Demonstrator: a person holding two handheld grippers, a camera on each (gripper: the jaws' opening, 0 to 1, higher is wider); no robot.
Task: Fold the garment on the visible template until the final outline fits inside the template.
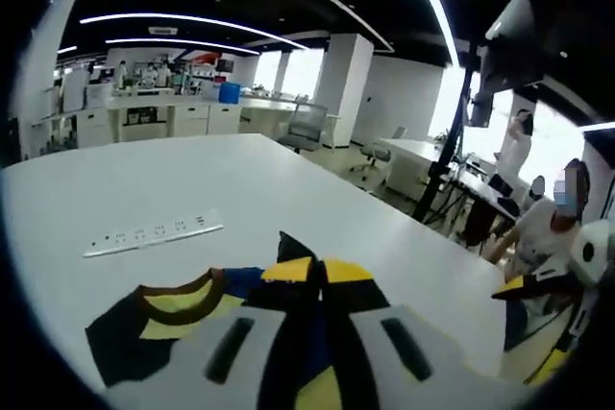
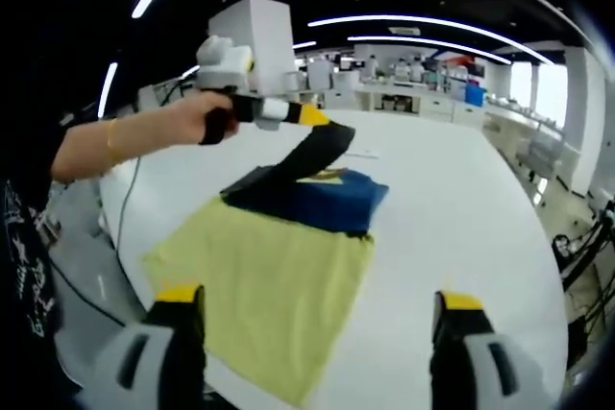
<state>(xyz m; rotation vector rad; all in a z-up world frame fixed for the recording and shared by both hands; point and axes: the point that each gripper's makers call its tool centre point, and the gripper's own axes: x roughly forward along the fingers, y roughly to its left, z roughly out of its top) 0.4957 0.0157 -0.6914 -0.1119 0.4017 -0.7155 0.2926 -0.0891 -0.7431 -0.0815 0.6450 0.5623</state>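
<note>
Two grippers work over the white desk (image 2: 461, 199): left gripper (image 2: 312, 116) jaws clamp the black sleeve (image 2: 312, 153) of the yellow-blue-black shirt (image 2: 279, 276); right gripper (image 2: 317, 319) jaws stand apart.

A big white table (image 2: 461, 189) holds the clothes. A yellow, blue and black shirt (image 2: 279, 266) lies spread on it, near the edge. A long white power strip (image 1: 154, 233) lies flat on the table, a little past the shirt.

Open-plan office/lab: long white tables (image 1: 192, 189), grey swivel chairs (image 1: 306, 127), white cabinet counters (image 1: 154, 122), ceiling LED light strips (image 1: 183, 18)
</note>
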